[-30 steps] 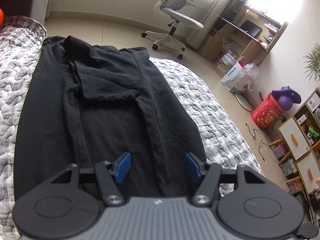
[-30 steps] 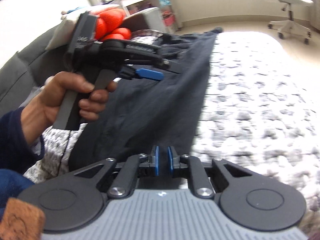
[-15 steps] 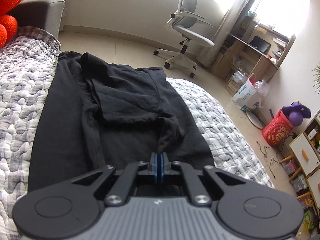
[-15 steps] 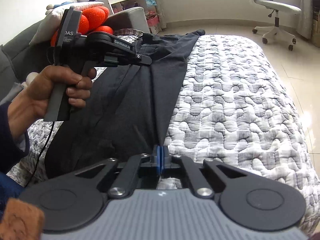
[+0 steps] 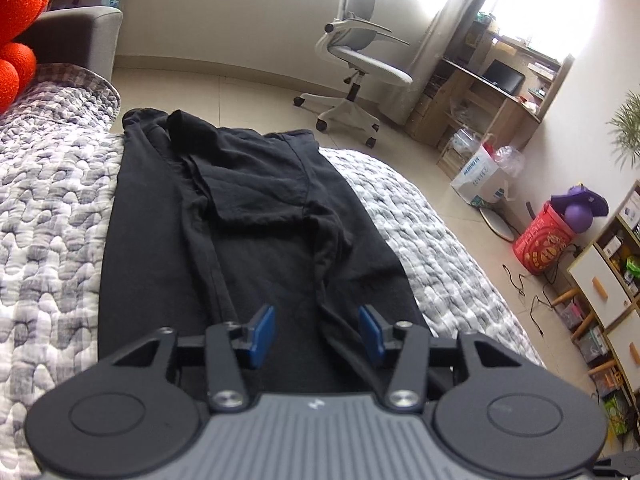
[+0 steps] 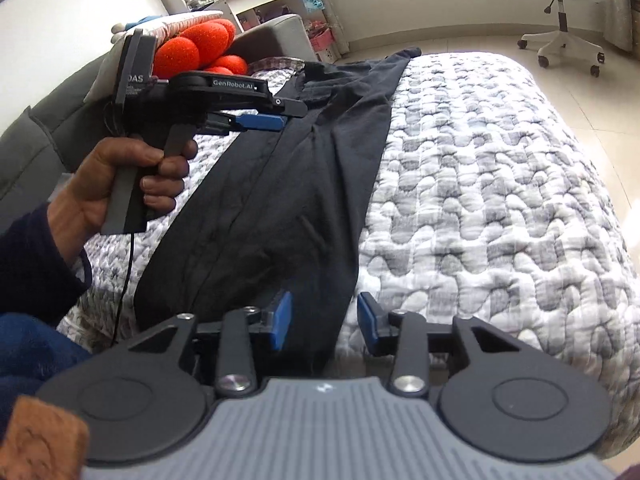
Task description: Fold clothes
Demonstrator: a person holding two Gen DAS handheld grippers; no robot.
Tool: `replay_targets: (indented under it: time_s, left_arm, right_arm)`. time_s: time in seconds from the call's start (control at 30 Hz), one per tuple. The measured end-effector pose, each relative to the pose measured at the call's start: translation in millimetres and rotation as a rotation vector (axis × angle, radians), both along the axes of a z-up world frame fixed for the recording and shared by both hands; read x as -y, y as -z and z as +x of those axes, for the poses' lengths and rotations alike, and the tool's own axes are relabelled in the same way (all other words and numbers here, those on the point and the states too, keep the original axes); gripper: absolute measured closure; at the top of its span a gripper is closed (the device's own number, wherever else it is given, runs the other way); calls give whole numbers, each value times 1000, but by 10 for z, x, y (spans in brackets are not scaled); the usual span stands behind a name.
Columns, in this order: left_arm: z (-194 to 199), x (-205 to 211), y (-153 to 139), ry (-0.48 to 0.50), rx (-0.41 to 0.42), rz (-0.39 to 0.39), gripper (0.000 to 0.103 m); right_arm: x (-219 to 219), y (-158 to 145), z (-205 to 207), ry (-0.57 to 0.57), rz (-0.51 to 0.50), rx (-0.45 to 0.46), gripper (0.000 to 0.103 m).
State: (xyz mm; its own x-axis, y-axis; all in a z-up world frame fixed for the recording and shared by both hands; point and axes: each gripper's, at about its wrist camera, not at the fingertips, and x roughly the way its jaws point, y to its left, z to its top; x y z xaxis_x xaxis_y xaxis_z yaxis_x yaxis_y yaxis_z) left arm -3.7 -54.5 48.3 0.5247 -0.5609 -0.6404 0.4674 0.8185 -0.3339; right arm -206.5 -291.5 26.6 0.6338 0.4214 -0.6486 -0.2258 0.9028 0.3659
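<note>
Both grippers, clamped half a second ago, now gape: left gripper (image 5: 316,334) above the limp black garment (image 5: 248,240) lengthwise on the bed (image 5: 48,208); right gripper (image 6: 324,326) straddles its near hem, best pinched there.

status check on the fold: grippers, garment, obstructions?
Left gripper open, holding nothing. Right gripper open, straddling the near edge of the black garment. Garment lies lengthwise on the quilted bedspread, sides folded in. Nothing blocking it.
</note>
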Motion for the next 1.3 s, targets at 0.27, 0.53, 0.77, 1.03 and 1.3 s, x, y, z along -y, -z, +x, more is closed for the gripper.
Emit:
replay_targets:
  time_s: [0.27, 0.53, 0.77, 1.03, 1.3]
  left_arm:
    - [-574, 72, 144, 188, -78, 48, 50]
    - [-910, 267, 172, 269, -73, 103, 56]
    - [-1015, 268, 203, 333, -106, 113, 94]
    - [-1103, 222, 260, 386, -88, 78, 94]
    - [-1165, 234, 231, 422, -71, 117, 93]
  right_arm:
    - [-99, 62, -196, 7, 9, -3, 62]
    - [-77, 324, -315, -26, 87, -76, 62]
    - [-33, 285, -352, -19, 41, -65, 100]
    - [153, 330, -447, 2, 50, -73, 102]
    - [177, 329, -432, -5, 125, -7, 57]
